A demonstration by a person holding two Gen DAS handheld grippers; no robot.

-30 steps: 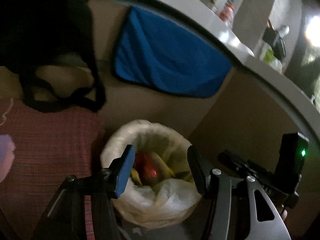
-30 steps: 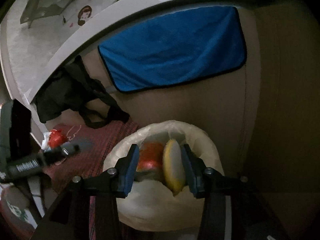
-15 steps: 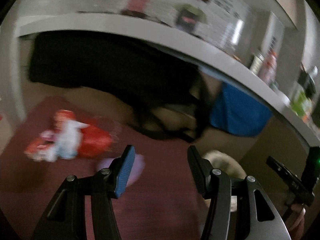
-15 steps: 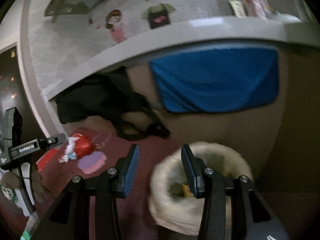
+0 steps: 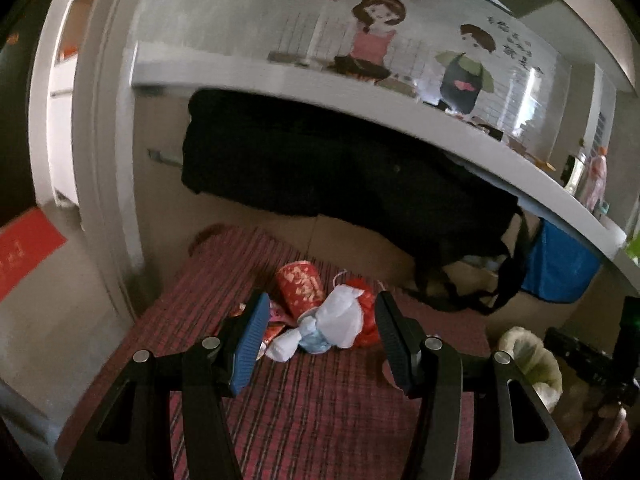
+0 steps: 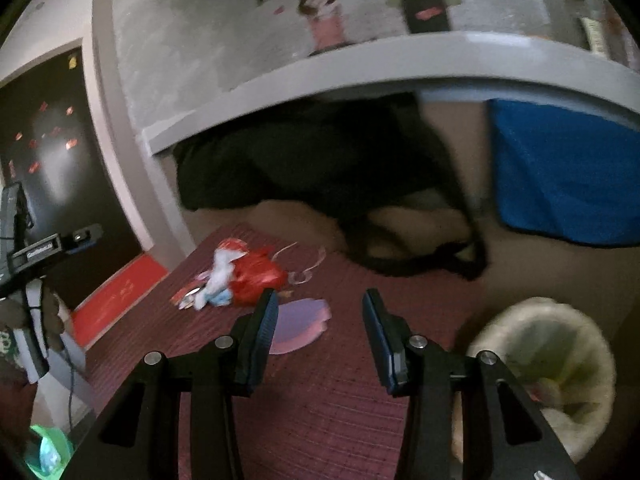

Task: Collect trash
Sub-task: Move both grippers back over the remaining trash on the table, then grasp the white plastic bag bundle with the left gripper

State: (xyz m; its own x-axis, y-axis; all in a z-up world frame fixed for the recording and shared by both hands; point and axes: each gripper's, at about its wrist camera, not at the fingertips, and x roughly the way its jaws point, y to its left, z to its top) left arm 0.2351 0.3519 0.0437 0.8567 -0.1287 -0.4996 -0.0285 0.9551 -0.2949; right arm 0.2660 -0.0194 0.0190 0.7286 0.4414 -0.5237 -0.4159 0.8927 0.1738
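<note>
Left gripper (image 5: 318,338): held low over the red woven mat (image 5: 320,412), pointed forward at the trash pile; jaws spread wide, nothing between them.
Right gripper (image 6: 320,340): also low over the mat, aimed past the purple paper piece (image 6: 300,324); jaws parted and empty.
Trash pile (image 5: 320,316): on the mat, framed between the left jaws but beyond them, apart. It holds a red printed cup (image 5: 300,286), white crumpled tissue (image 5: 338,320) and a red wrapper (image 6: 256,276).
Bin (image 6: 548,372): white-lined, on the floor to the right of the mat, near the right gripper's right finger; contents blurred.
Background: black bag (image 5: 340,168) and blue cloth (image 6: 568,172) hang under the white table (image 6: 400,64).
</note>
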